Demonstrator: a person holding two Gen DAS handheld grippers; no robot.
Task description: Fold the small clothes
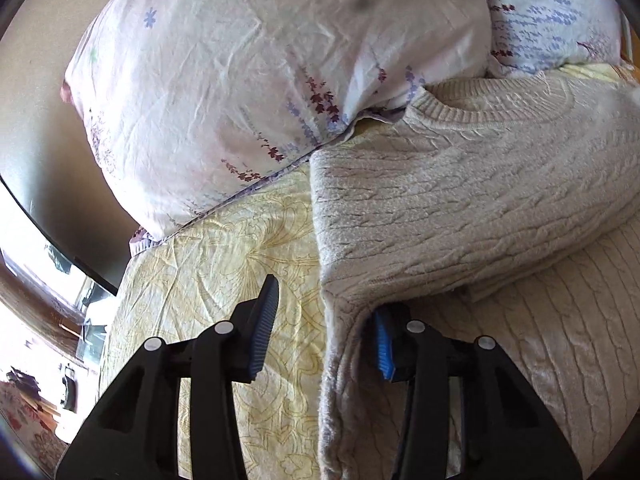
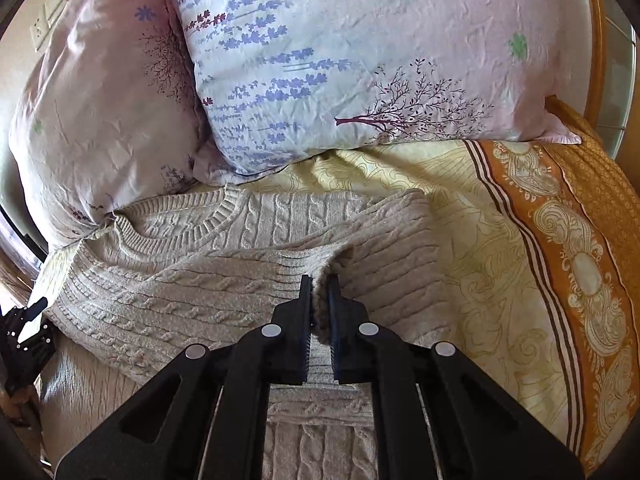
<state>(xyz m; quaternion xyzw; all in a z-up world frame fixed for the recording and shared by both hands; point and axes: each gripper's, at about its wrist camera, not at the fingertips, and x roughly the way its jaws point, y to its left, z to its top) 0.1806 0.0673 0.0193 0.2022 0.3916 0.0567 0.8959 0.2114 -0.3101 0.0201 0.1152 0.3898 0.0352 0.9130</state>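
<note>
1. Here, the right tool (image 2: 319, 280) has its two black fingers pressed together on a raised ridge of the cream cable-knit sweater (image 2: 224, 280), pinching the ribbed cuff end of a sleeve that is folded across the body.
2. The pinched knit bunches up between the pads and shows as a thin strip running down the gap between them.
3. The left tool (image 1: 324, 308) stands partly spread, its fingers apart, at the side edge of the same sweater (image 1: 460, 208).
4. Its left finger (image 1: 266, 320) rests over bare bedspread, clear of the knit, while the other finger, with a blue pad (image 1: 383, 344), is tucked under the sweater's folded edge; the fabric lies between the two, but the pads do not press it.
5. The sweater lies spread on the bed, its ribbed neckline (image 2: 176, 224) toward the pillows and its body running down toward the cameras.
6. Under it is a pale yellow bedspread (image 1: 224, 248) with a swirling line pattern; in the right wrist view it has a wide orange ornamental border (image 2: 580, 272) along the right side.
7. Two floral pillows (image 2: 360, 60) lean at the head of the bed, the left one touching the sweater's collar.
8. The other tool's black frame (image 2: 28, 332) shows at the left edge of the right wrist view, beside the sweater.
</note>
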